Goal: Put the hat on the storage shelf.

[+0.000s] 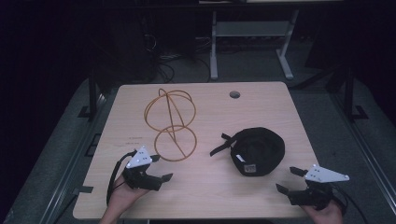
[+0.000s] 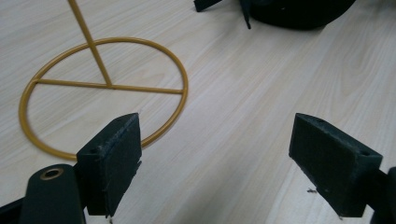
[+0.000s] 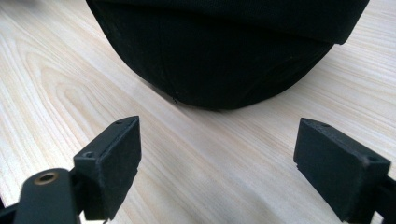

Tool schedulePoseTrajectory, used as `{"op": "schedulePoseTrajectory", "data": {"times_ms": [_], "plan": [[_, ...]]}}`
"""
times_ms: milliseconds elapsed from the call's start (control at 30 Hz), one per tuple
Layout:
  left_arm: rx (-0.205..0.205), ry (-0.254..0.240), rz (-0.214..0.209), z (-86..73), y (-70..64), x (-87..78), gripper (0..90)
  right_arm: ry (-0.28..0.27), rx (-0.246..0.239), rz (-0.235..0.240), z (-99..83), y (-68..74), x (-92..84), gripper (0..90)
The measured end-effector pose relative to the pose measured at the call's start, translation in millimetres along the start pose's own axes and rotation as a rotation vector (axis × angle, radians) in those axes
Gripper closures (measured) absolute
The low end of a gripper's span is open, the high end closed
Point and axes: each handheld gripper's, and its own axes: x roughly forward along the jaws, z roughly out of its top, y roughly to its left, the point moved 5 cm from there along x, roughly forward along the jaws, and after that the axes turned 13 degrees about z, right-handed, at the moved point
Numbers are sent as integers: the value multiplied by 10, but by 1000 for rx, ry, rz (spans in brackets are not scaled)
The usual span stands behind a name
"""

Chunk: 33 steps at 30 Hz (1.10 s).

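Note:
A gold wire stand (image 1: pixel 171 123) with a round base ring and looped top rises on the wooden table (image 1: pixel 205 196), left of centre. A black cap (image 1: pixel 258 150) lies upside down at the right, its strap trailing to the left. My left gripper (image 1: pixel 159 168) hovers near the front left, open, just short of the stand's base ring (image 2: pixel 102 84). My right gripper (image 1: pixel 288 179) sits at the front right, open, facing the cap (image 3: pixel 219 51) a short way ahead. Nothing is between either pair of jaws.
A round cable hole (image 1: pixel 234 94) is set in the table's far edge. Beyond the table stands a white metal frame (image 1: pixel 252 42) on a dark floor with cables. The table's front edge lies just under both hands.

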Motion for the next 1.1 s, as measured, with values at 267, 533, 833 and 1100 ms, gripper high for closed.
{"op": "schedulePoseTrajectory", "data": {"times_ms": [267,533,833,1100], "plan": [[29,-15,-44,71,-140,-16,164,1,5,6,2,17,10,146],[58,-27,-101,251,-306,5,165,-9,7,5,24,42,22,146],[88,-33,-157,494,-478,72,164,-19,12,6,17,23,-13,145],[125,-39,-210,698,-659,133,164,-14,10,8,24,31,-1,145]]}}
